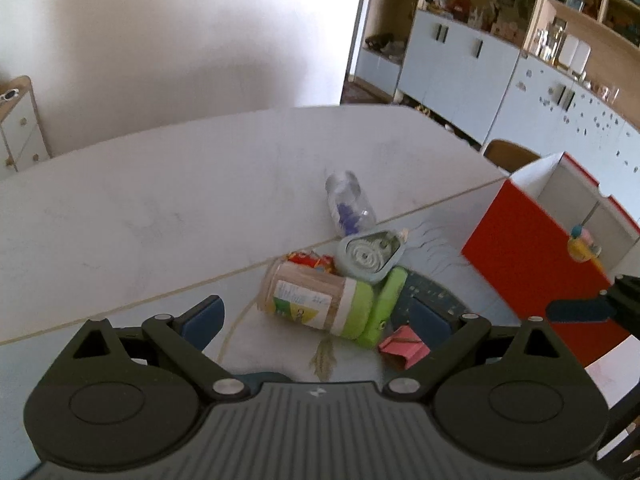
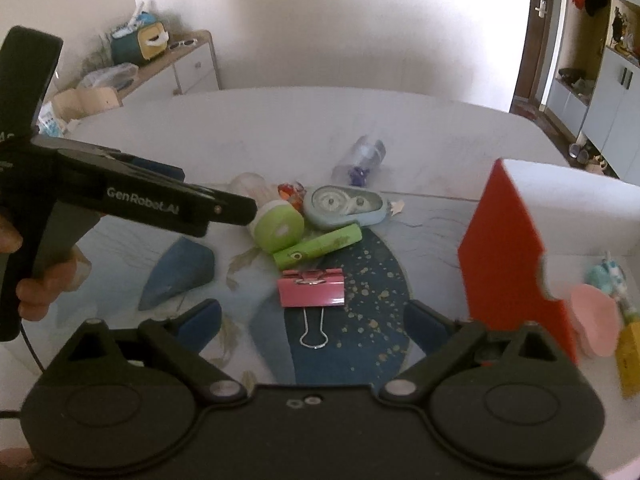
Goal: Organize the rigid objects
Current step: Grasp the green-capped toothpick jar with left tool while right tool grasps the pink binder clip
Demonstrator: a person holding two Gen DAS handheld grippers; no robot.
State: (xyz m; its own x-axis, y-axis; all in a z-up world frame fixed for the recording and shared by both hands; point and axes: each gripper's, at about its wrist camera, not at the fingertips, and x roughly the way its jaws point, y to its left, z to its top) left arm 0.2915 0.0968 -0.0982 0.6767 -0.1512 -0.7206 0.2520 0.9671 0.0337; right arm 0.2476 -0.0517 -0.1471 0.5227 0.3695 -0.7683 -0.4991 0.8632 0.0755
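Both tongs released, jaws wide, nothing between them. Right tongs (image 2: 312,316) point down at the pink binder clip (image 2: 312,292), which lies flat on the bench (image 2: 280,120) just ahead, wire handle toward the jaws. Beyond it: green tube (image 2: 318,247), green-capped jar (image 2: 276,226) on its side, pale blue tape dispenser (image 2: 344,204), clear bottle (image 2: 362,156) farthest out. Red box (image 2: 504,256) stands open to the right of the right tongs, a few things already inside. Left tongs (image 1: 320,320) face the jar. Likely step: pick the clip. Suggest straddling the pink body, not the wire; lower until the pads flank it, close squarely, lift clear of the tube, carry right over the box wall.
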